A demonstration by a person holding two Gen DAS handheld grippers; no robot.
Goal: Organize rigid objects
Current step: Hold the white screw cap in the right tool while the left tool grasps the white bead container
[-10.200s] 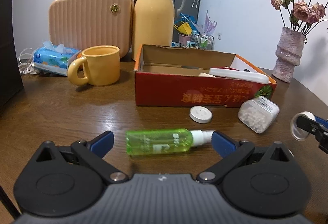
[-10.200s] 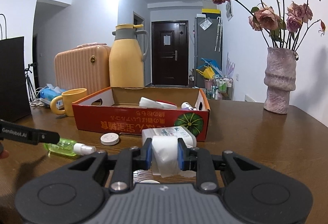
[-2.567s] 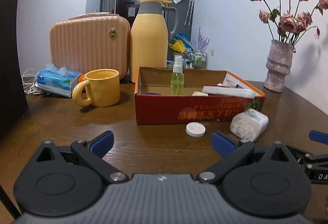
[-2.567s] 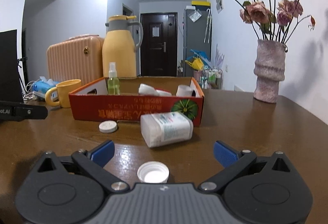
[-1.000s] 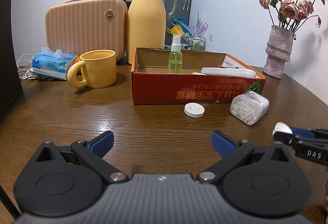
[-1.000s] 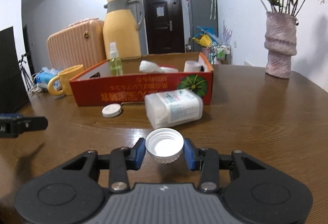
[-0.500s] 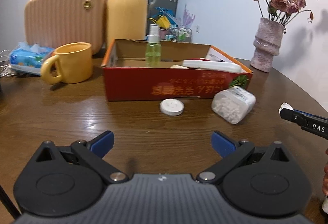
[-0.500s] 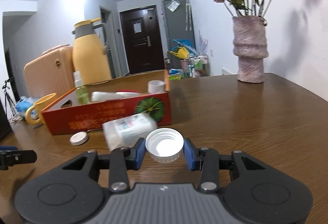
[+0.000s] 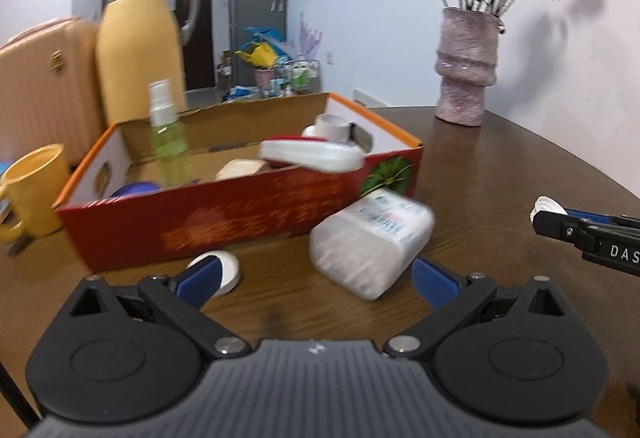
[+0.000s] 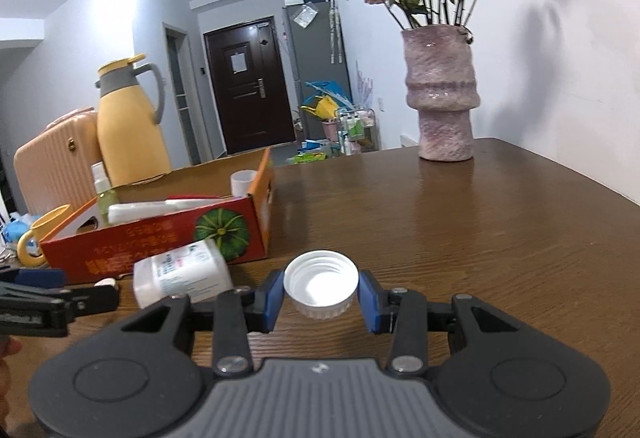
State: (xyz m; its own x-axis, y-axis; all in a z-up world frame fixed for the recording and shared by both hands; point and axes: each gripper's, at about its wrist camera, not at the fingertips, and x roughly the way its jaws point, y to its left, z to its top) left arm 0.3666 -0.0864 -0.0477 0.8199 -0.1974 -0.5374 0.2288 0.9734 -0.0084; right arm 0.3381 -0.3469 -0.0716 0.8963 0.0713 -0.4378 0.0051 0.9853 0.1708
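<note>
Left gripper (image 9: 316, 280) nearer sideways-lying jar (image 9: 370, 242)

Motion blurs the white bottle (image 9: 370, 240); yellow mug (image 9: 30, 191) is edge-cropped.

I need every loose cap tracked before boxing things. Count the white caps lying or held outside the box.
2. One white screw cap is clamped in the right gripper. One flat white cap lies on the table before the red box, partly hidden.

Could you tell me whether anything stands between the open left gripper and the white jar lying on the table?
Nothing visible does: the jar lies just ahead of the left gripper, with only bare table between.
</note>
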